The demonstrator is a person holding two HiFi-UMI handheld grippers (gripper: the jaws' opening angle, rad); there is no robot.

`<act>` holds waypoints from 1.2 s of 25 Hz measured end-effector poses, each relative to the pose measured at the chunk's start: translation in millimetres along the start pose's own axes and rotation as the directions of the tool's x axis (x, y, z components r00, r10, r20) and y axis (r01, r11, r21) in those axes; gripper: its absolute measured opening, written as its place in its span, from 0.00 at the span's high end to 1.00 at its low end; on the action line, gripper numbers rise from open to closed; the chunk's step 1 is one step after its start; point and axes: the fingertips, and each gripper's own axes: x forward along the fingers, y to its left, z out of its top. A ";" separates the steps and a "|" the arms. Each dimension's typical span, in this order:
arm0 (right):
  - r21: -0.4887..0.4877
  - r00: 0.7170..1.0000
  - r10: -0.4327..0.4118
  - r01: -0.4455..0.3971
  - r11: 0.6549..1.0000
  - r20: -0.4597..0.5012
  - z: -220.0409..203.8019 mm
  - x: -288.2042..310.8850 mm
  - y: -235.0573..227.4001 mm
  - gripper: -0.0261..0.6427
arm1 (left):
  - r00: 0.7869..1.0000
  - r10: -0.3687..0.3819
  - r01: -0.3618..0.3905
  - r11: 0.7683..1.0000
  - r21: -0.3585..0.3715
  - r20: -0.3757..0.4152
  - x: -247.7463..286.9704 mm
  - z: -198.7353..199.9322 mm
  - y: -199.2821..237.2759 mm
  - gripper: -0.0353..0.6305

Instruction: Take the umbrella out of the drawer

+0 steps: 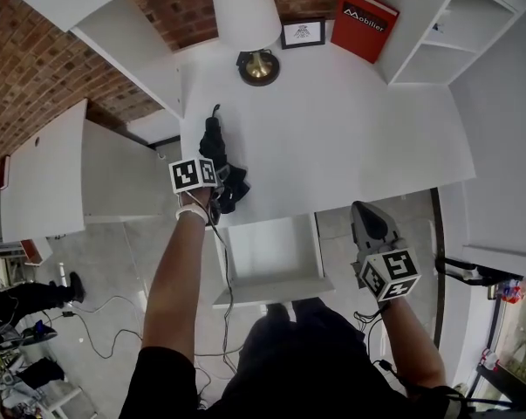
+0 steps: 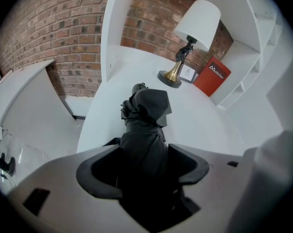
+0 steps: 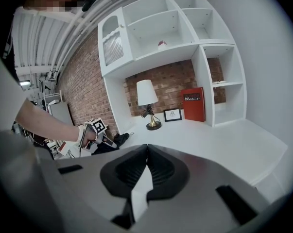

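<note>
1. Umbrella [image 1: 217, 160]: lying on table [image 1: 350, 138], near its left edge.
2. Lamp [image 1: 249, 24]: table rear; picture frame [image 1: 303, 32] to its right, book [image 1: 364, 23] further right.
3. Drawer [image 1: 271, 251]: open, below table's front edge.

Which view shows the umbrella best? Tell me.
Left gripper view: the folded black umbrella fills the centre, close up. Head view shows it small from above; right gripper view shows only a distant dark bit.
</note>
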 end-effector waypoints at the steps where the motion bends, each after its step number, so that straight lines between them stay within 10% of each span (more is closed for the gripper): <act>1: -0.002 1.000 0.001 -0.001 1.000 0.003 1.4 0.0 1.6 0.96 | 1.000 0.003 -0.004 1.000 0.010 0.020 -3.2 1.1 -0.4 0.51; 8: -0.003 0.999 -0.002 0.002 1.000 0.043 15.7 -5.7 17.3 0.96 | 0.990 -0.014 0.004 0.998 0.067 0.140 -53.0 3.7 -2.3 0.50; 15: 0.007 0.994 -0.017 0.016 1.000 0.108 37.6 -21.4 44.4 0.96 | 0.918 -0.050 0.065 0.998 -0.025 0.393 -155.6 5.6 7.2 0.50; 25: -0.038 0.970 -0.029 0.039 0.998 0.239 96.0 -60.1 91.7 0.96 | 0.765 -0.156 0.111 0.988 0.110 0.625 -303.1 -3.6 -24.2 0.52; 30: -0.069 0.949 -0.021 0.045 0.997 0.316 123.4 -79.2 116.3 0.96 | 0.595 -0.319 0.072 0.935 0.347 0.738 -376.5 -14.8 -67.1 0.70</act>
